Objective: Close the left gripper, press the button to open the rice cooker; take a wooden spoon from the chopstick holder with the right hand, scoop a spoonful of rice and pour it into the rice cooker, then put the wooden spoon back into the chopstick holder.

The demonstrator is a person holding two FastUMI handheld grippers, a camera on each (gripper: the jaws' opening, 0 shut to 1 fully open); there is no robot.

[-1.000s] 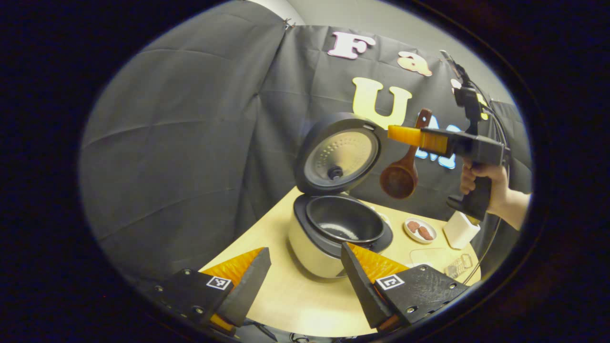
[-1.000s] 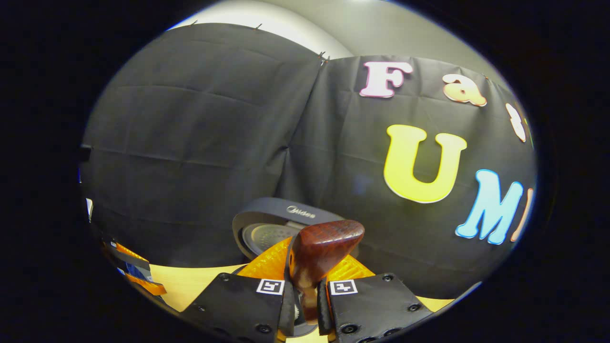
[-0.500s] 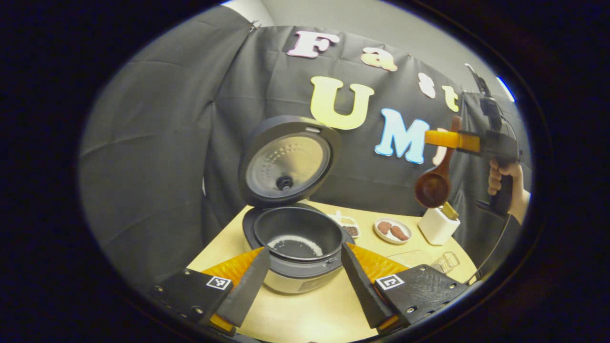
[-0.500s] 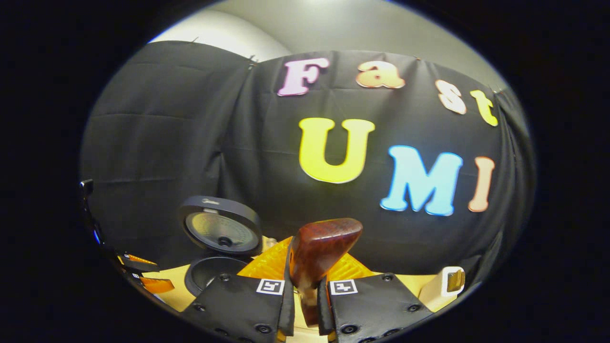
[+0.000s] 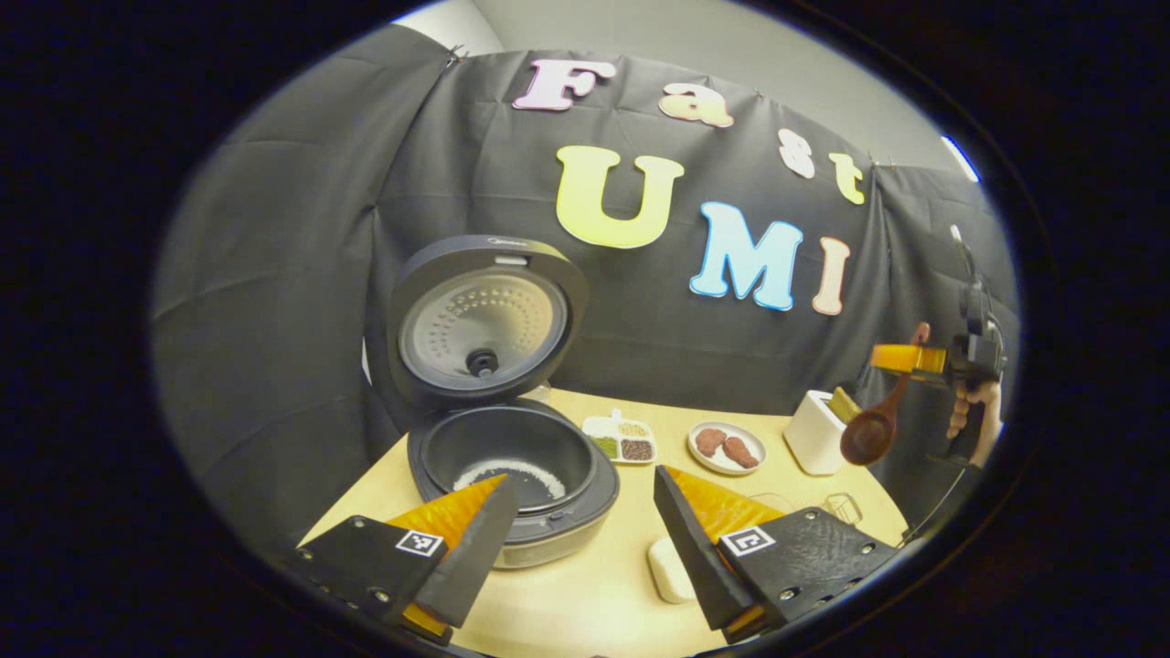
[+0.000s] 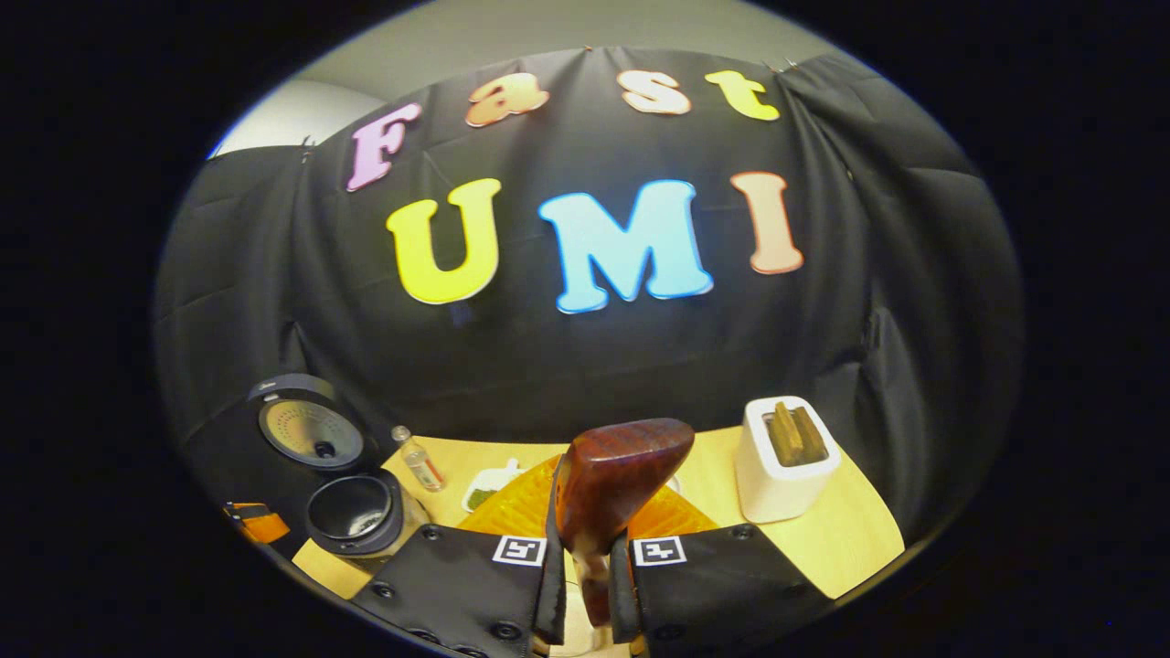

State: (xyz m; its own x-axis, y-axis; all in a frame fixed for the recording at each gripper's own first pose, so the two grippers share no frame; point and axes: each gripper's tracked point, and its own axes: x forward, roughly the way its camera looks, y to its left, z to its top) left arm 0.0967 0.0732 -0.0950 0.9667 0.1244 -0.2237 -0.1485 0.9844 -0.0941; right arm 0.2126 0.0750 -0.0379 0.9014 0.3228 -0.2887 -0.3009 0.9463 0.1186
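Spoon: wooden spoon (image 6: 611, 493) pinched by its handle in the right gripper (image 6: 585, 576), bowl hanging beside the chopstick holder (image 6: 784, 457), apparently for return.
Cooker: rice cooker (image 5: 512, 457) stands open, rice inside.
Left gripper (image 5: 580, 539): spread wide, empty.

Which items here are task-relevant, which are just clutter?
Job: rice cooker, lid up; wooden spoon in the right hand-held gripper; chopstick holder.
Lying about: divided dish, plate, small bottle, white block.
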